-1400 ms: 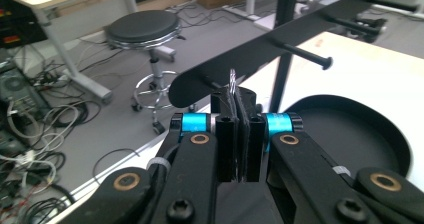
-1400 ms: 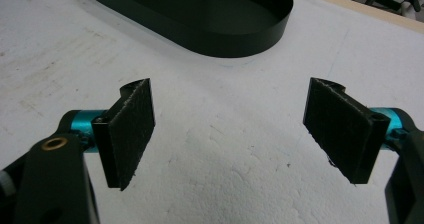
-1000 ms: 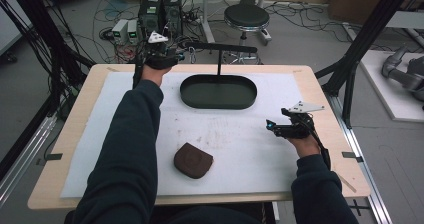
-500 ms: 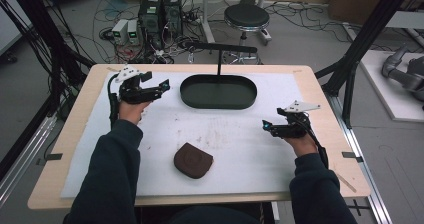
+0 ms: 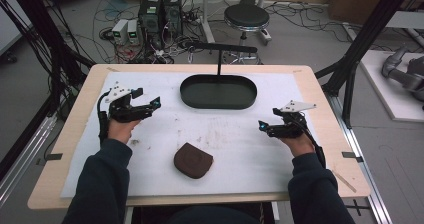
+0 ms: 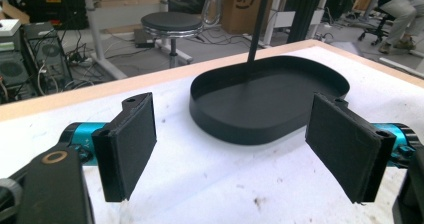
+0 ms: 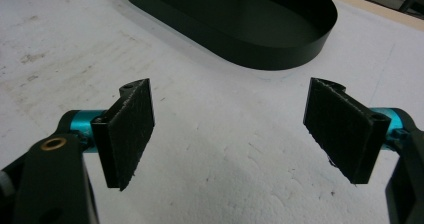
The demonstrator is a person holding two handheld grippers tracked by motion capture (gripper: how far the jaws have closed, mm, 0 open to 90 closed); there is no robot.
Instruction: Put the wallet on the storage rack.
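Over on the surface (image 5: 320, 91) both arms are out but nothing's been picked up. The left hand-held gripper (image 5: 150, 105) sits near the left edge, jaws spread wide with nothing between them, and its own camera looks straight at the tray (image 6: 270, 101). The right hand-held gripper (image 5: 265, 127) is over by the right edge, also released, pads well apart over bare white mat (image 7: 210, 149), with the tray's end just ahead of it.

What they look set to go after, I'd guess, is the brown pouch (image 5: 193, 160). It lies flat near the front edge, about midway between the two hands and well apart from both. The black oval tray (image 5: 218, 91) sits toward the back edge, with a thin post (image 5: 219, 64) rising just behind it.

What I'd worry about:
- The pouch is low and looks soft. Coming in level, the jaws could just shove it along the mat instead of getting around it. It probably needs a downward approach and a pinch at an edge.
- Neither hand-held gripper is pointed at the pouch now, both face toward the tray. Swinging round in a hurry could mean a sloppy grip on a corner, and a floppy thing held by one corner may droop or slip out.
- If both go for it together they could knock into each other over the middle.
- Carrying it to the tray, a low pass might catch the rim, and the post behind is there to bump into.
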